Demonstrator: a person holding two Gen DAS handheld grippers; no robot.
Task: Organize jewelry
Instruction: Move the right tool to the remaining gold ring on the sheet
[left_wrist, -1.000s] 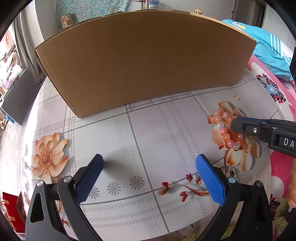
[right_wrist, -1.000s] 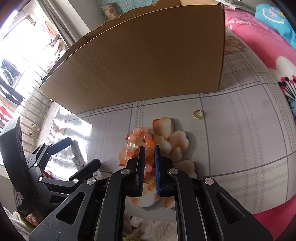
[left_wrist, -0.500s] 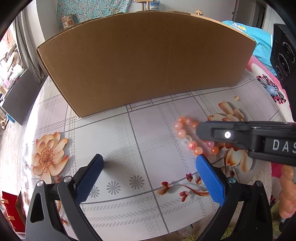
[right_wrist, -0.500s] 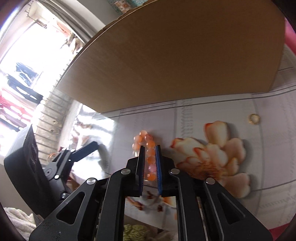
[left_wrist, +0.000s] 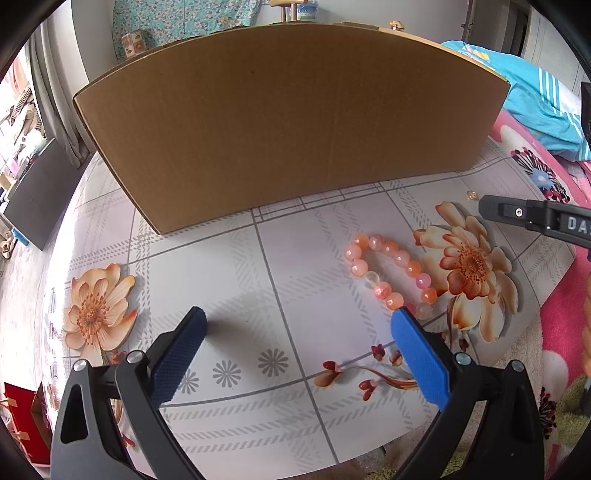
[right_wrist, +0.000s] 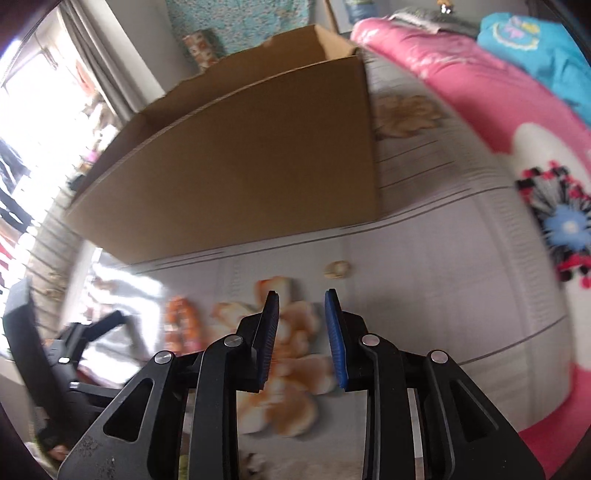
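Right gripper (right_wrist: 301, 314) is opening, empty: centre it over the small ring (right_wrist: 337, 269) at 12 o'clock before closing. Left gripper (left_wrist: 295, 325) sits wide.

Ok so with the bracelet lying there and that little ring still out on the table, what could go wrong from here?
1. The gold ring is small and lies flat on the table; the right tongs, their jaws opening with nothing between them, could nudge it away instead of gripping it.
2. The bead bracelet lies right by the open left tongs' blue pad; a careless move could knock it.
3. The cardboard box has a tall wall, so a low carry might hit it.
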